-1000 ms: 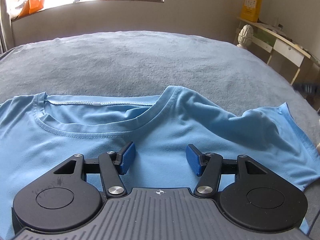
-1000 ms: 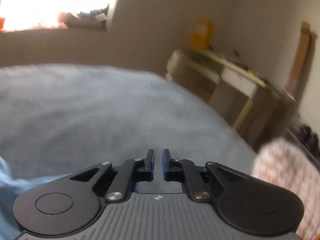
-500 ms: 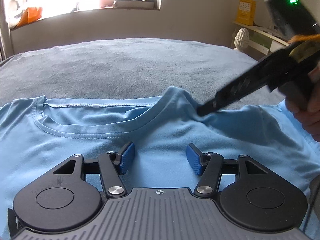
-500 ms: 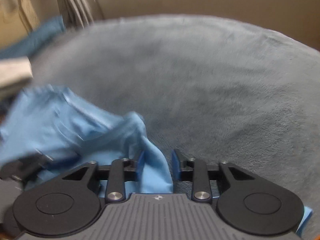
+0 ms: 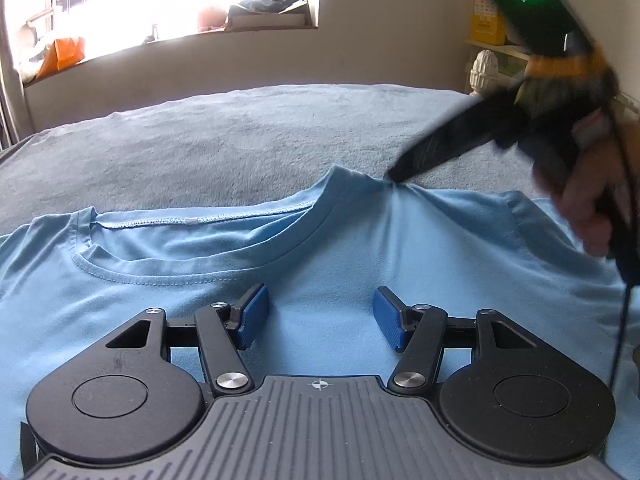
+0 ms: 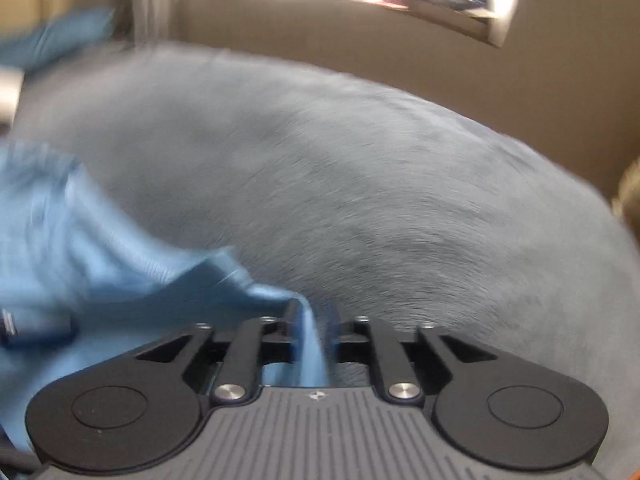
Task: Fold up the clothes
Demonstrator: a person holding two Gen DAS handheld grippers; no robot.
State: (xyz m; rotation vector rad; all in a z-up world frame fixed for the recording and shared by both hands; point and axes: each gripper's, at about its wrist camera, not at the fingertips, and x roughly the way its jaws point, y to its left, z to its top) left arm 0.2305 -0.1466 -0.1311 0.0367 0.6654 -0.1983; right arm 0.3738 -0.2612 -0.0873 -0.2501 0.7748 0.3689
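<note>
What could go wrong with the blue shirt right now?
The right gripper has just been closing on a thin pinch of the blue shirt at the shoulder, so the cloth might slip out when pulled. The left gripper hangs open over the chest holding nothing, so the whole shirt may slide on the grey blanket and bunch up.

A grey-blue blanket point(image 5: 224, 148) covers the bed. Behind it, a sunlit windowsill point(image 5: 168, 40) holds an orange bag point(image 5: 66, 54) and a dark heap on a box point(image 5: 268, 16). A yellow box point(image 5: 486, 26) and a white ornament point(image 5: 484, 70) stand at the right.
</note>
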